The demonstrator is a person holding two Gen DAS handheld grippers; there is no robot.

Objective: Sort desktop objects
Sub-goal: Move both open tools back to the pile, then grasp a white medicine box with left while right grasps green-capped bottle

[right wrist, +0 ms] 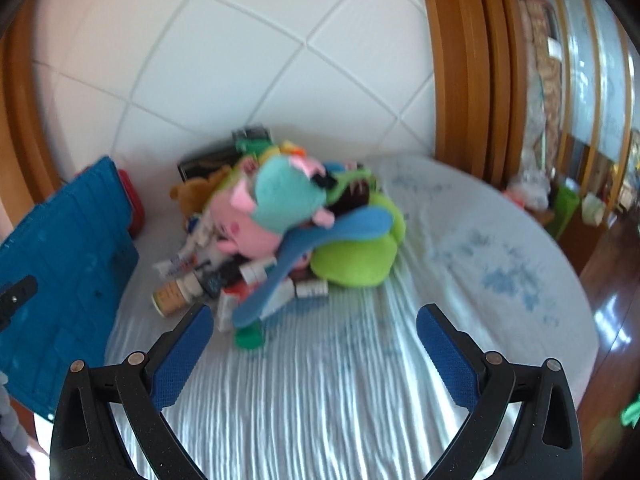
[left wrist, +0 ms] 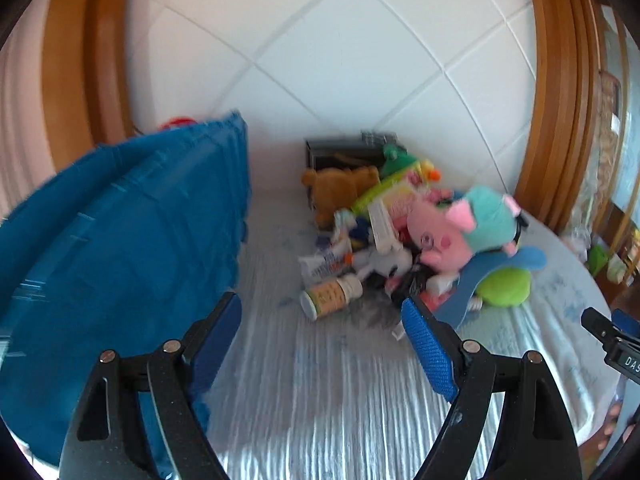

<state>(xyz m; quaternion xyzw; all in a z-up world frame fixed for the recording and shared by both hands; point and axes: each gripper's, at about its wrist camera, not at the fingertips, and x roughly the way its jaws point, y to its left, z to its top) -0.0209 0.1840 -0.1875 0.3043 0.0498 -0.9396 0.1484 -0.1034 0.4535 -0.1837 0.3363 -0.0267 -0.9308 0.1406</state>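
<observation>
A heap of objects lies on a table with a pale striped cloth (left wrist: pixel 320 400). A pink and teal pig plush (left wrist: pixel 464 228) (right wrist: pixel 264 208) tops it, beside a green plush with a blue tongue (left wrist: pixel 506 284) (right wrist: pixel 356 256), a brown bear plush (left wrist: pixel 336 192) (right wrist: pixel 192 196), tubes, small boxes and a tan pill bottle (left wrist: pixel 330 296) (right wrist: pixel 174 296). My left gripper (left wrist: pixel 320 316) is open, nothing between its blue pads, a short way in front of the pill bottle. My right gripper (right wrist: pixel 314 320) is open and empty in front of the heap, near a green cap (right wrist: pixel 248 338).
A blue plastic crate (left wrist: pixel 120 240) (right wrist: pixel 60 264) stands at the left of the table, close to the left gripper's left finger. Something red (right wrist: pixel 134 204) sits behind it. A black box (left wrist: pixel 340 152) stands behind the heap. White tiled wall and a wooden frame (left wrist: pixel 556 100) bound the far side.
</observation>
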